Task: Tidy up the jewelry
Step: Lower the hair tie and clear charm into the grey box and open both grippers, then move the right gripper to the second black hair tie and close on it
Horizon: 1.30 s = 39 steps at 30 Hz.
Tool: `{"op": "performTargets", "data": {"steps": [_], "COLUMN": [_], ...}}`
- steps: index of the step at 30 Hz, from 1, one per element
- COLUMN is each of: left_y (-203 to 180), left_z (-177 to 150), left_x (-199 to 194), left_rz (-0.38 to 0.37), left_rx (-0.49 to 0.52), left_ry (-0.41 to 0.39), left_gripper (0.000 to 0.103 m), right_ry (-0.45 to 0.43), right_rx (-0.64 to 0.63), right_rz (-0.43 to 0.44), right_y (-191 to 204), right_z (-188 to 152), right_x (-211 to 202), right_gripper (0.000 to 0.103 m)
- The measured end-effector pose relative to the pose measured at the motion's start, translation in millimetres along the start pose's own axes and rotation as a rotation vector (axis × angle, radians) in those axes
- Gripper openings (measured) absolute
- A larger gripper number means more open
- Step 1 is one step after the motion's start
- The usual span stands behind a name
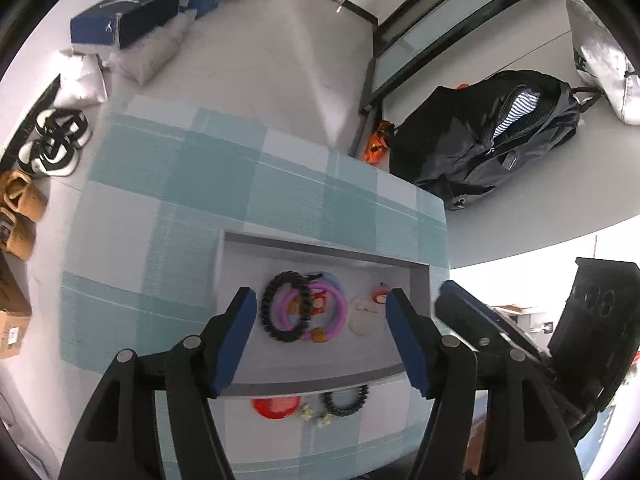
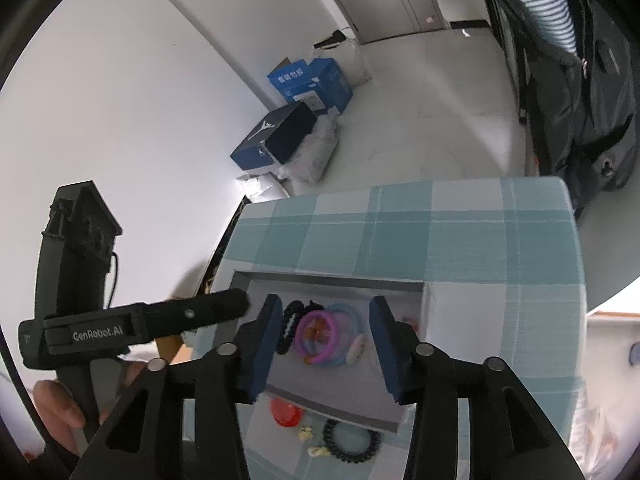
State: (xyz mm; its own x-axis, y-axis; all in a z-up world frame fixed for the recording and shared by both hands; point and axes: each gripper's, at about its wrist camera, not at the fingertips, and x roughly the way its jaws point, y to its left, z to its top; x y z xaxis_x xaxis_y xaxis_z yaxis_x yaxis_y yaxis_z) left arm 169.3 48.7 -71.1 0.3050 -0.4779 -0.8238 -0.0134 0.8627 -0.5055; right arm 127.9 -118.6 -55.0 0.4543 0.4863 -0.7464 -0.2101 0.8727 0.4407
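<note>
Jaws of left gripper [image 1: 320,336] and right gripper [image 2: 322,348] spread, nothing pinched. Bracelets [image 1: 308,312] piled in grey tray [image 1: 320,376]; red ring [image 1: 276,406], dark coil band [image 1: 346,400] outside on checked cloth [image 1: 160,200]. Next: descend square over one loose piece, close gently, lift clear of rim.

White walls [image 2: 120,100] meet a pale tiled floor [image 1: 260,60]; shoe boxes [image 1: 124,16] and shoes [image 1: 52,148] line one wall; a black bag [image 1: 488,136] slumps beside a dark-framed glass door [image 1: 420,44].

Each hand-held gripper [image 1: 320,336] — black frame, blue pads, silver pivot screws — one strap marked "GenRobot.AI".
</note>
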Motion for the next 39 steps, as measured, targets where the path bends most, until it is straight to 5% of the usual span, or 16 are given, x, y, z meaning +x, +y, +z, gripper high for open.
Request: {"op": "performTargets", "data": {"steps": [13,26,39], "left_y": [-8.4,-5.4,-5.7], "left_z": [-33.9,-78.5,-109.2], "left_x": [-17.9,-40.9,-16.1], "left_rz": [0.219,0.278,0.317], "left_rx": [0.147,0.198,0.284], "left_ry": [-0.126,-0.257,-0.176], "left_gripper": [0.063,0.063,0.063], "right_ry": [-0.081,-0.134,-0.106], "right_rx": [-0.054,-0.180,-0.185], "right_rz": [-0.057,-0.103,-0.228], "right_y": [5.8,33.1,24.7], "right_z": [-17.0,-57.1,-111.2], "right_x": [-29.0,-47.6,-32.0], "right_gripper": [0.082,0.092,0.095]}}
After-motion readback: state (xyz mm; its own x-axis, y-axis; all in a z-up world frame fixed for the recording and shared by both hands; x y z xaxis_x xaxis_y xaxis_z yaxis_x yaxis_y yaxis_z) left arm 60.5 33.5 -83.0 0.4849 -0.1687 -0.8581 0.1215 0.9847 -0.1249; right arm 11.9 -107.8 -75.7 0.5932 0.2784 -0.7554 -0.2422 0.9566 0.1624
